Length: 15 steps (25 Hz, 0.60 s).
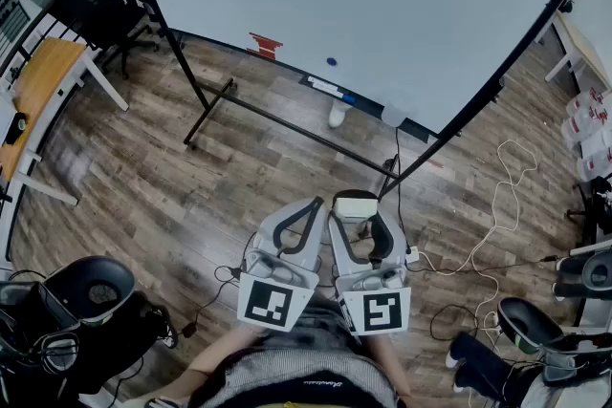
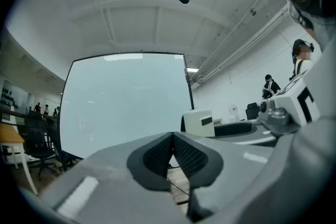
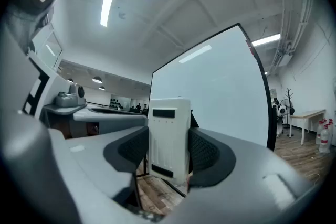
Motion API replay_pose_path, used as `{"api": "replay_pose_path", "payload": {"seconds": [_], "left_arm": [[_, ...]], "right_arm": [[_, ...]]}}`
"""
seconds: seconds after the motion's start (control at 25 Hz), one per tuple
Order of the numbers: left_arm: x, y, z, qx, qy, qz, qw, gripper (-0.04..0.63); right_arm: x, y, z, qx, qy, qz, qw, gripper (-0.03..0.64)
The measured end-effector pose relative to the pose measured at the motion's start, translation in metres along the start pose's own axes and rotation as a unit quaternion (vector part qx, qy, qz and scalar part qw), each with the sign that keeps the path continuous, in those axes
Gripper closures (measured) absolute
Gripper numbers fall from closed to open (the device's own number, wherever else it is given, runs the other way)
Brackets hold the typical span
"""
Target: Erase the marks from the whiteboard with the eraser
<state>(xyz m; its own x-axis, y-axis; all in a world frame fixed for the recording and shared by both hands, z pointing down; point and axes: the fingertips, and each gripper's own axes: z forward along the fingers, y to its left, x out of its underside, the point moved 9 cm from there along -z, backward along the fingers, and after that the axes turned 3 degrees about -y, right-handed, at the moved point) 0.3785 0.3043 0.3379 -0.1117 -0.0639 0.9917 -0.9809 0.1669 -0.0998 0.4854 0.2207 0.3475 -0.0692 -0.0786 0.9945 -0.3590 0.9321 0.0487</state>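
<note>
While left gripper [image 2: 171, 139] is closed, right gripper [image 3: 168, 157] clamps the eraser [image 3: 169, 128]

The left gripper [image 1: 316, 202] and right gripper [image 1: 356, 208] are held side by side, close to the torso. Left jaws meet, nothing between them — right jaws clamp the eraser [image 3: 168, 136].
</note>
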Motion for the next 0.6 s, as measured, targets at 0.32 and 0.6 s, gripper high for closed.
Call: {"api": "replay_pose_path", "payload": {"seconds": [0.32, 0.6], "left_arm": [[0.006, 0.003, 0.013, 0.005, 0.003, -0.024, 0.9997, 0.592], [0.017, 0.019, 0.023, 0.026, 0.004, -0.025, 0.9993, 0.592]], "right_arm": [[0.004, -0.008, 0.011, 0.0, -0.007, 0.016, 1.0, 0.374], [0.018, -0.008, 0.024, 0.016, 0.001, 0.029, 0.999, 0.374]]}}
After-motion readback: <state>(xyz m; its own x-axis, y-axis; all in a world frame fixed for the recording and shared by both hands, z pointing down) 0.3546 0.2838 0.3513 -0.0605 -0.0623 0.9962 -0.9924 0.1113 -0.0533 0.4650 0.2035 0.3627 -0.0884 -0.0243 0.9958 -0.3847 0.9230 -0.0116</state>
